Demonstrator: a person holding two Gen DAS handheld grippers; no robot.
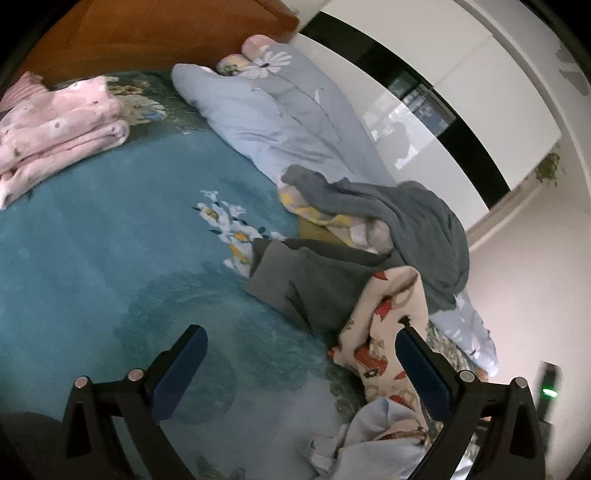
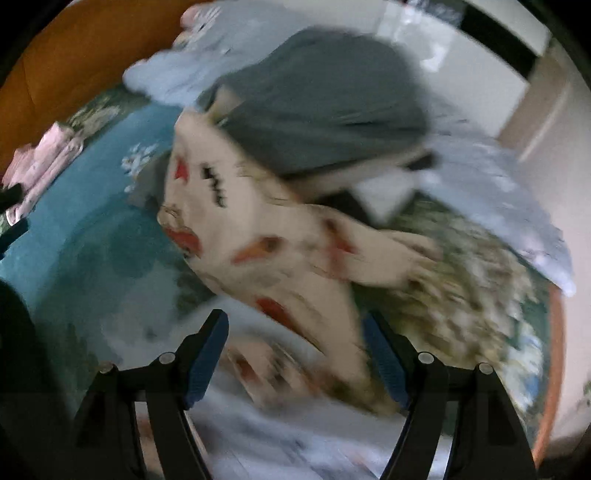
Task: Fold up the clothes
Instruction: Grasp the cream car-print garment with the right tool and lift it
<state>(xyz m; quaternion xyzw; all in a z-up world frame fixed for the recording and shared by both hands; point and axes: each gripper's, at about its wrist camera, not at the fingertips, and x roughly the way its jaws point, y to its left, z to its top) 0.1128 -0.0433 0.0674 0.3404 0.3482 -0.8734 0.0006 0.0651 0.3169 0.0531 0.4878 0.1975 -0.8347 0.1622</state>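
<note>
A cream garment with red cartoon prints point(image 1: 384, 332) lies crumpled on the teal floral bedspread point(image 1: 92, 258), beside a folded dark grey garment point(image 1: 314, 284) and a grey garment point(image 1: 417, 221) draped over a pile. My left gripper point(image 1: 301, 345) is open and empty above the bedspread, its right finger point(image 1: 421, 365) next to the cream garment. In the blurred right wrist view the cream garment point(image 2: 266, 236) lies ahead, with the grey garment point(image 2: 317, 99) behind it. My right gripper point(image 2: 295, 332) is open, its jaws on either side of the cream garment's near edge.
A folded pink floral blanket point(image 1: 55, 125) lies at the far left. A light blue floral quilt point(image 1: 280, 110) is bunched along the bed's right side by the wooden headboard point(image 1: 147, 29). A white wardrobe point(image 1: 443, 92) stands past the bed's edge.
</note>
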